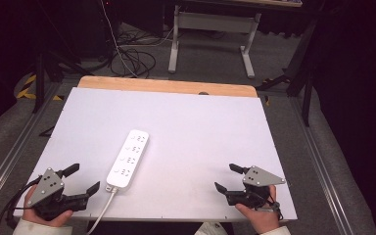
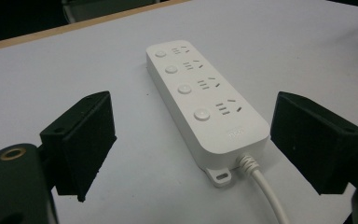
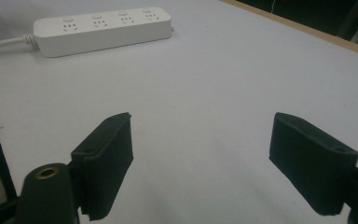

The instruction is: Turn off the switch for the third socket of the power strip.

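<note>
A white power strip [image 1: 128, 158] with several sockets and round buttons lies on the white table top [image 1: 191, 127], left of centre, its white cable [image 1: 102, 209] running off the near edge. My left gripper [image 1: 85, 178] rests at the near left corner, open and empty, its jaws pointing toward the strip's cable end. The left gripper view has the strip [image 2: 204, 102] lying close between and just beyond the jaws of that gripper [image 2: 205, 149]. My right gripper [image 1: 226, 177] sits open at the near right with nothing between its jaws; its view has the strip [image 3: 103, 29] far off.
A wooden strip [image 1: 166, 86] borders the table's far edge. Beyond it stand a grey desk frame [image 1: 210, 29] and loose cables [image 1: 132, 58] on the carpet. Metal rails [image 1: 323, 161] flank the table on both sides.
</note>
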A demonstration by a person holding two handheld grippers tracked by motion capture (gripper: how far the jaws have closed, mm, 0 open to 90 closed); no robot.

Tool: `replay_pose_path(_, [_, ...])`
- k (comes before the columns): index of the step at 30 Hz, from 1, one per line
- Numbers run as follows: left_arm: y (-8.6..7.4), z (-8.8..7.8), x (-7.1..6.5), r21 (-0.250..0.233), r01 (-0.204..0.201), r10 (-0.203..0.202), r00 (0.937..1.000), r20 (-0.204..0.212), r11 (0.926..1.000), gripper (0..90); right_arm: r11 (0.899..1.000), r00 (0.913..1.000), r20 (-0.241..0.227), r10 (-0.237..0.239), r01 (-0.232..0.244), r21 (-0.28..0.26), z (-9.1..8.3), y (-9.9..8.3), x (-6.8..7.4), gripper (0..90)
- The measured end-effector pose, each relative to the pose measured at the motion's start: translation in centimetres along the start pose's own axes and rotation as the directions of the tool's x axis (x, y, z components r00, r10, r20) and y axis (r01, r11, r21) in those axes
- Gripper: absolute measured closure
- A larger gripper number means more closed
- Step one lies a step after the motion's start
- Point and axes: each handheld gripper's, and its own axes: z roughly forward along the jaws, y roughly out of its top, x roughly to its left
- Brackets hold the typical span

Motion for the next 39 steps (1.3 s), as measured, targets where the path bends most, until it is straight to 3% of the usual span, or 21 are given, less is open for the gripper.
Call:
replay_pose_path(18, [0.3, -0.2, -0.2, 0.009, -0.008, 0.008, 1.0000, 0.000, 0.9999, 13.4, 1.000, 1.0000, -0.002, 0.004, -0.004, 0.002, 0.0, -0.2, -0.3, 22.1])
replay_pose_path(28, [0.7, 0.0, -0.5, 0.055, -0.061, 0.061, 0.9981, 0.006, 0.9966, 13.4, 1.000, 1.0000, -0.007, 0.007, -0.007, 0.001, 0.0, -0.3, -0.4, 22.4])
replay_pose_path(34, [1.0, -0.1, -0.6, 0.052, -0.031, 0.030, 0.9994, 0.017, 0.9982, 13.5, 1.000, 1.0000, -0.007, 0.006, -0.006, 0.001, 0.1, -0.3, -0.4, 22.4])
replay_pose_path(36, [1.2, 0.0, -0.7, 0.064, 0.002, -0.003, 0.9999, 0.015, 0.9980, 13.5, 1.000, 0.9999, -0.009, 0.007, -0.007, 0.004, 0.1, -0.3, -0.3, 22.4])
replay_pose_path(39, [1.4, 0.2, -0.8, 0.070, 0.005, -0.006, 0.9997, 0.022, 0.9975, 13.5, 1.000, 0.9998, -0.019, 0.007, -0.007, 0.016, 0.4, -0.4, -0.3, 22.4])
